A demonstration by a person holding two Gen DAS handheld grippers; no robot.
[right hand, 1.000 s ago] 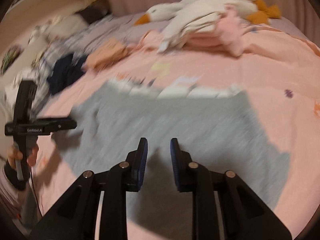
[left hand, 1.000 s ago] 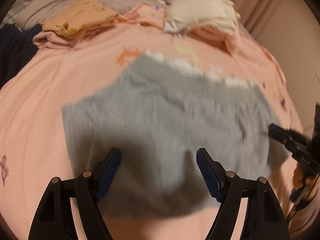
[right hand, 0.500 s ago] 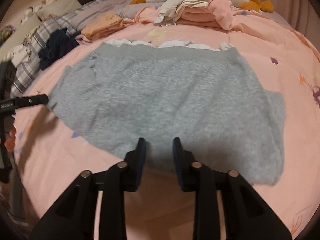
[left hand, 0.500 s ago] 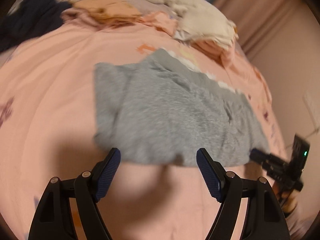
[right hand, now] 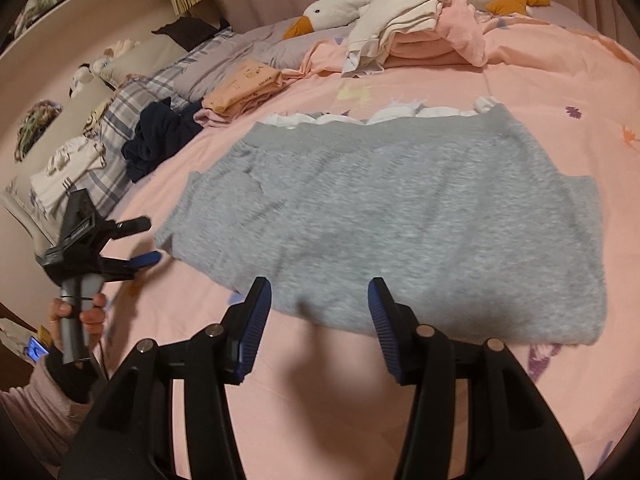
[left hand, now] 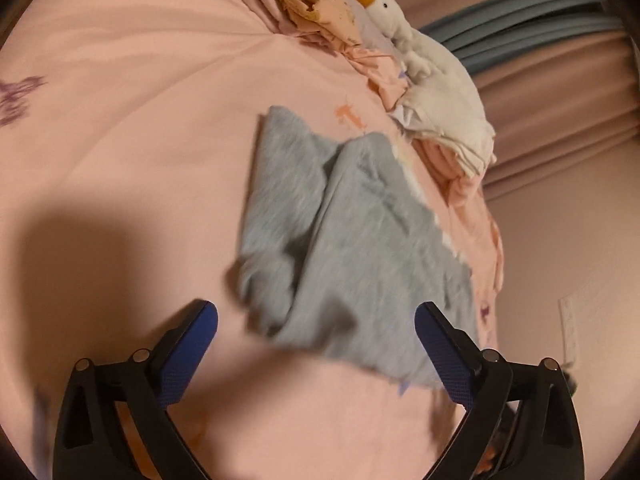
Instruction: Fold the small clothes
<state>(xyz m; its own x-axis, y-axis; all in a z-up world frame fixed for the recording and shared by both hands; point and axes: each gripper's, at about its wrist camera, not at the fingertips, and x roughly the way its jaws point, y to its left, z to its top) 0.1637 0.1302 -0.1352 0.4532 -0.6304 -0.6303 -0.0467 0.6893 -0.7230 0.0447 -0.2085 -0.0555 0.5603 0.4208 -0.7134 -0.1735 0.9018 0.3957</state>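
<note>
a: left gripper (right hand: 150, 240) sat at nine o'clock, jaws apart, gripping nothing, just off the grey garment (right hand: 400, 224).

b: and the garment?

a: it lay flat on the pink bedspread (right hand: 560, 80), dead centre. right gripper (right hand: 318, 324) hovered at six o'clock over its near hem, jaws apart too.

b: goose plush (right hand: 340, 12) watched from twelve.

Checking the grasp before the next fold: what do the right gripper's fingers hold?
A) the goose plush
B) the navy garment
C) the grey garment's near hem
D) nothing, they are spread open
D: the right gripper is spread open just short of the grey garment, gripping nothing.
</note>
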